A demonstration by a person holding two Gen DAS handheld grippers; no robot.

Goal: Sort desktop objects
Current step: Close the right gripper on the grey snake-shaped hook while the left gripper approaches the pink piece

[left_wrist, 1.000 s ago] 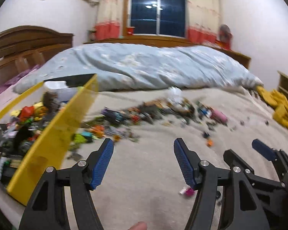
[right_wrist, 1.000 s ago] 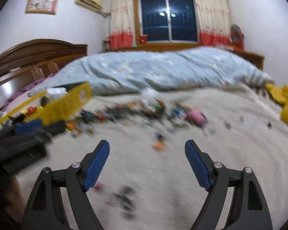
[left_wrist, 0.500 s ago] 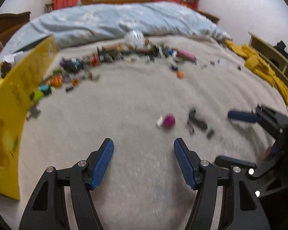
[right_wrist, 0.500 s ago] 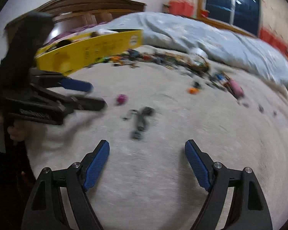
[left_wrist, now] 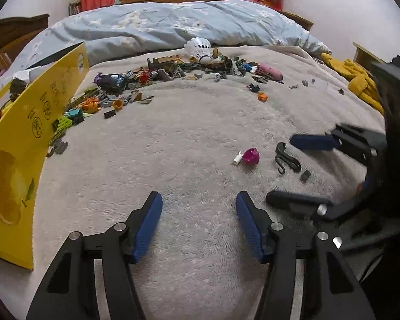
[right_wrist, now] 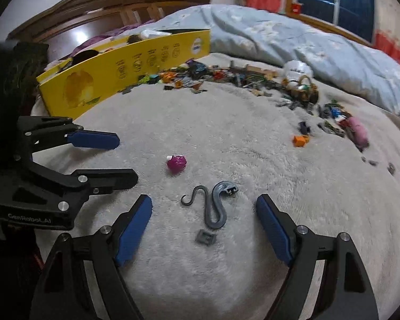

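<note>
Progress, left to right. At far left the yellow box [left_wrist: 26, 122] stands open on the bed blanket [left_wrist: 173, 138], with assorted small items visible inside past its rim. Just beside its long wall begins a long band of loose toy pieces [left_wrist: 157, 77], running rightward along the foot of the blue quilt [left_wrist: 173, 24] past a white shuttlecock [left_wrist: 198, 48] to a pink cylinder [left_wrist: 272, 71]. An orange piece [left_wrist: 262, 96] lies apart from the band's right end. Judgement: sorting is at an early-to-middle stage; some things are boxed, but most remain spread out.

Nearer the person, well apart from the band, sits a small cluster: a magenta piece [right_wrist: 176, 163] with a white stub, a grey toy snake [right_wrist: 213, 204], and a small grey square brick [right_wrist: 206, 238] just beside the snake's tail.

Pose. Left gripper [left_wrist: 198, 213] tilts down over bare blanket, left of the cluster; its jaws are closing with nothing between them, pads still wide apart. Right gripper [right_wrist: 204, 213] also tilts down, jaws spread wide and empty, framing the snake and brick from above; neither pad touches them, as far as the right wrist view shows. Each gripper appears in the other's view, side by side and close. The snake looks the likely next pick for the right gripper.
</note>
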